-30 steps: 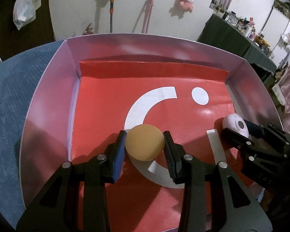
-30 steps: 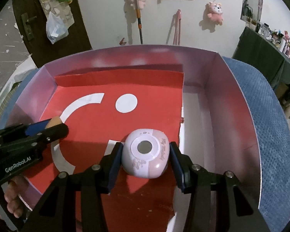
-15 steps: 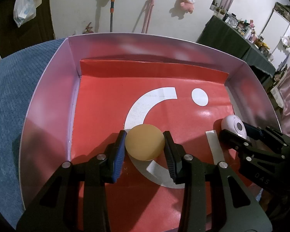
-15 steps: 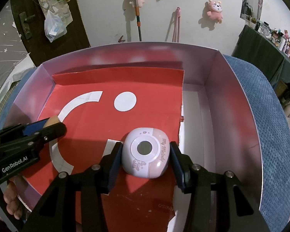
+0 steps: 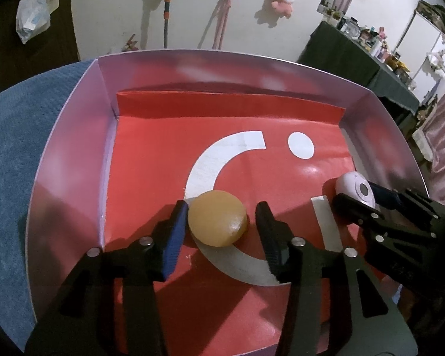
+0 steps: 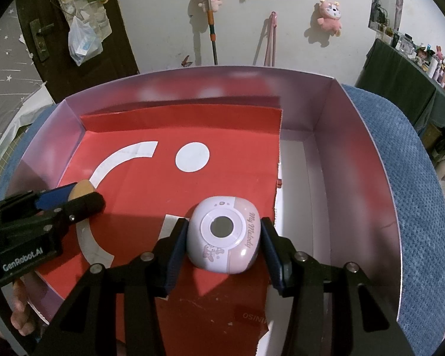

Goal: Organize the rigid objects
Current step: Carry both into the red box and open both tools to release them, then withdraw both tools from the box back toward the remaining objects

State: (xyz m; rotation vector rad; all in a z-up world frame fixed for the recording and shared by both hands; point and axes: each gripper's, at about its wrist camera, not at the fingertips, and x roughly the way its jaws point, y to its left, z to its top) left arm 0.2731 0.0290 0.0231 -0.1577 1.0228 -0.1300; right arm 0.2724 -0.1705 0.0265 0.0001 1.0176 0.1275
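Observation:
A tan round disc (image 5: 217, 219) lies on the red sheet in a shallow pink box (image 5: 74, 136). My left gripper (image 5: 221, 222) is open around it: the left pad touches the disc and a gap shows at the right pad. A pink and white "My Melody" gadget (image 6: 225, 233) sits on the red sheet near the box's right side. My right gripper (image 6: 224, 244) is open around it, both pads just clear of its sides. The gadget also shows in the left wrist view (image 5: 356, 188), and the disc in the right wrist view (image 6: 81, 189).
The box (image 6: 353, 154) rests on a blue textured cushion (image 6: 406, 178). The red sheet (image 5: 163, 154) carries white arc and dot marks. A white strip of box floor (image 6: 296, 184) lies right of the sheet. A wall with plush toys and a mop stands behind.
Both grippers have opened slightly: the left one's right pad has come off the disc, and the right one's pads have parted from the gadget. Both objects now rest on the red sheet.

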